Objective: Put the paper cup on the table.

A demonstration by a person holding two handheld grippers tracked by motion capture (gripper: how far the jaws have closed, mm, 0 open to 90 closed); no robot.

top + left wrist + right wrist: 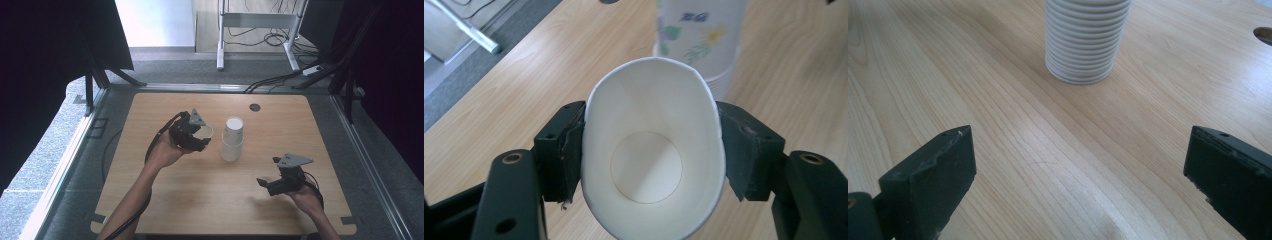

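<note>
In the high view, the left tongs (200,136) sit left of centre on the wooden worktop (165,200), clamped on a single white paper cup (205,131) whose open mouth faces up toward the camera. Just to the right of it, an upside-down stack of paper cups (232,140) stands in the middle of the frame, apart from the held cup. The right tongs (267,180) hover at the lower right, well apart from the stack, jaws spread with nothing between them. In the left gripper view, the paper cup (651,160) sits in the centre of the frame, squeezed into an oval by the two black jaws pressing its sides; the flower-printed stack (699,40) rises behind it at the top. In the right gripper view, the jaws stand wide at the lower corners over bare wood, and the ribbed rims of the stack (1085,45) rest on the worktop at the top centre.
</note>
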